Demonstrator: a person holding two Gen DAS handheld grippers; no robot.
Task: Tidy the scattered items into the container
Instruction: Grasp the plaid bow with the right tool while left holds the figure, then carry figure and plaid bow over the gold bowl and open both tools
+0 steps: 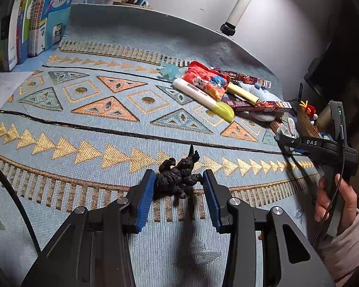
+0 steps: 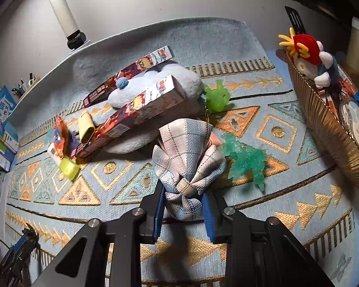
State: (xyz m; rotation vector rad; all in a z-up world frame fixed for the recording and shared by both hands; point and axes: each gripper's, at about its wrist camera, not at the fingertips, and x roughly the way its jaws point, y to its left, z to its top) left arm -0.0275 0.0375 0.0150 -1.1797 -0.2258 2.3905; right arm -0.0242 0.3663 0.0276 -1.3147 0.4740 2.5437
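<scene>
Plaid cloth, a knotted bow point(image 2: 187, 165) in pale blue and pink checks, sat pinched at its lower end between the blue pads of the right gripper point(image 2: 184, 211), which was clenched on it above the patterned blue rug point(image 2: 287, 234). Just beside the bow lay a translucent teal figure point(image 2: 245, 159), and a green one point(image 2: 216, 96) rested farther back against a pale blue plush point(image 2: 179, 81). To the right stood the ribbed golden basket point(image 2: 323, 124), already holding a red-crested plush point(image 2: 310, 55) and other bits. The left gripper point(image 1: 179, 183) straddled a dark monster figure point(image 1: 178, 175) lying on the rug; its left pad seemed to touch the toy while the right stood just clear, so I cannot tell whether it gripped.
</scene>
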